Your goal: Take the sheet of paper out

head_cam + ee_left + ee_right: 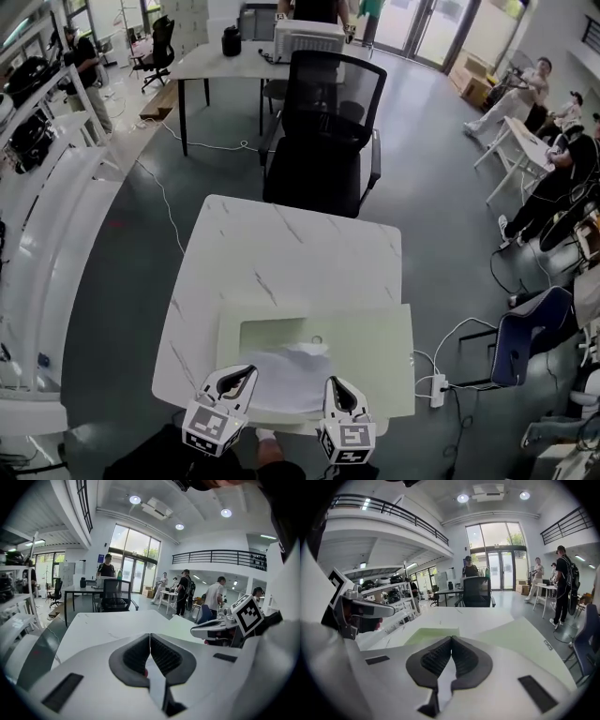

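Note:
A white sheet of paper, rumpled at its far edge, lies on a pale green folder at the near end of the white marble table. My left gripper is at the sheet's left edge and my right gripper at its right edge. The left gripper view shows the left gripper with its black pads together and nothing visible between them. In the right gripper view the right gripper is likewise shut with nothing seen between its pads, and the green folder lies ahead.
A black office chair stands at the table's far side. A power strip with cables lies on the floor at the right, near a blue chair. White shelves run along the left. People sit and stand at the far right.

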